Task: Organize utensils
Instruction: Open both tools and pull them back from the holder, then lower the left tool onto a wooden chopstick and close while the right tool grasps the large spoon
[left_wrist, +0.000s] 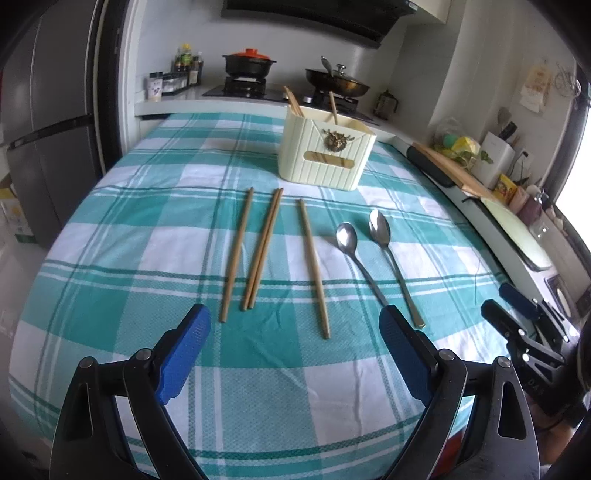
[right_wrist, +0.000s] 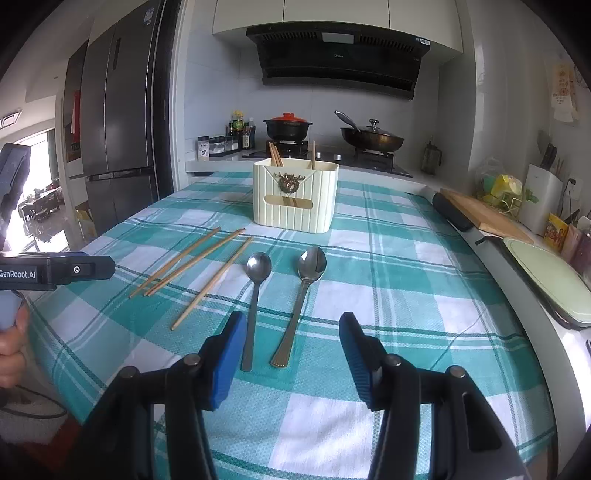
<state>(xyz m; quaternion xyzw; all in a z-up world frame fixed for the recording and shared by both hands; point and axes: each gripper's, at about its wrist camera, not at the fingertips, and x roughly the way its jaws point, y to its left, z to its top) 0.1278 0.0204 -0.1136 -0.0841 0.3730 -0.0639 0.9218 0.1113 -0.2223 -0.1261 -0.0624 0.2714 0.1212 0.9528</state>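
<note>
left wrist view: your left gripper is spread wide and empty, hovering near the low ends of four chopsticks; take the lone right one first, pinch mid-shaft. right wrist view: right gripper half spread, empty, over the two spoons; holder sits far centre.

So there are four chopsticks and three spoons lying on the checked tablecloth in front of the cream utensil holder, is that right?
Not quite: only two spoons lie on the checked tablecloth, not three. The right wrist view shows them side by side. The four chopsticks, counted in the left wrist view, and the cream utensil holder behind them are as you said.
</note>
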